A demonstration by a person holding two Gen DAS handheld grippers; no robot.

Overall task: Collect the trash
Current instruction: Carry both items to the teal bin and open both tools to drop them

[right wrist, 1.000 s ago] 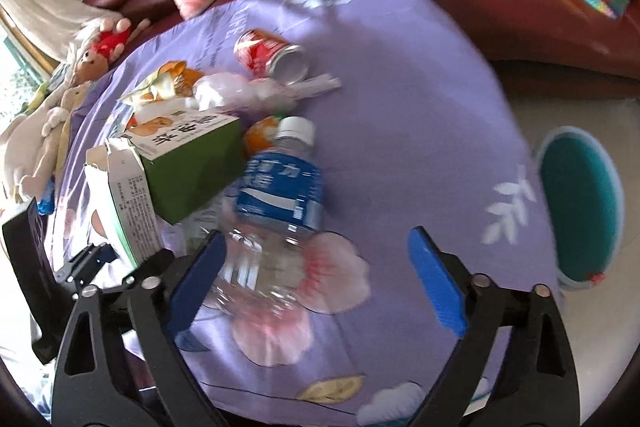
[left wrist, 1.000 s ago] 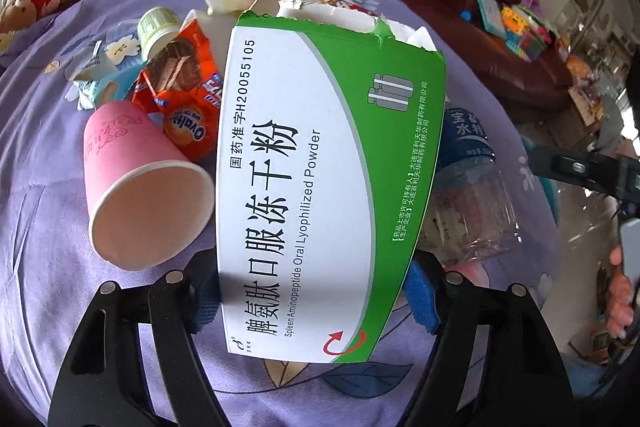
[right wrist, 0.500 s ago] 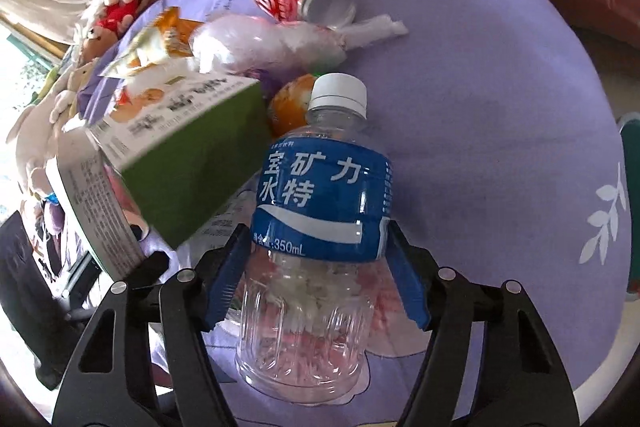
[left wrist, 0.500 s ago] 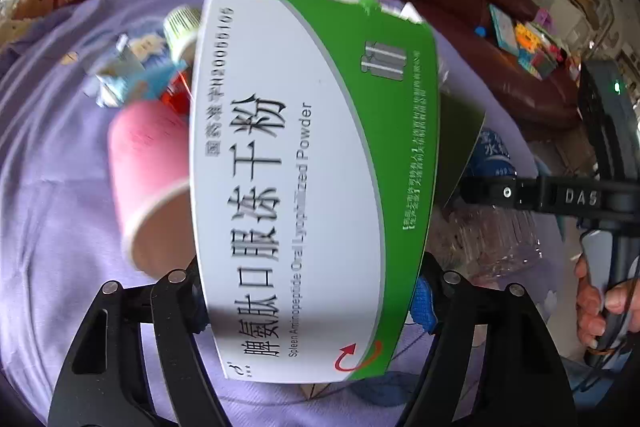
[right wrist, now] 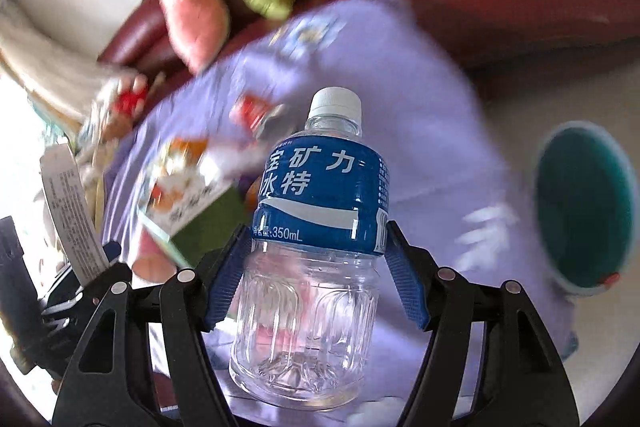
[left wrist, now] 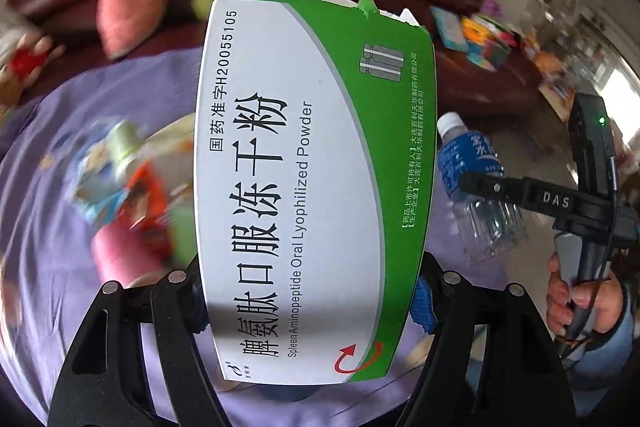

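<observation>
Already both grippers are carrying trash: the left gripper (left wrist: pixel 308 301) is clamping the green-and-white cardboard medicine box (left wrist: pixel 312 183), and the right gripper (right wrist: pixel 316 267), having just closed, is gripping the clear plastic blue-labelled water bottle (right wrist: pixel 316 247). Wrappers, a pink paper cup (left wrist: pixel 120 259) and a red can (right wrist: pixel 252 109) are remaining on the purple tablecloth (left wrist: pixel 36 227); the teal bin (right wrist: pixel 580 211) is waiting beside it.

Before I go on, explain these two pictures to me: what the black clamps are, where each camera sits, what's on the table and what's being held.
There is no robot. A person carries a hand-held gripper in each hand, and each one has a wide-angle camera looking out along its two black fingers.

The left camera shows the left gripper with its jaws clamped on a green and white medicine box. At the right edge you see the person's hand holding the other tool.

The right camera shows the right gripper with its jaws closed on an empty water bottle.

Below is a table with a purple cloth, holding blurred trash: a pink cup, a red can and wrappers. A sofa with plush toys stands behind.
</observation>
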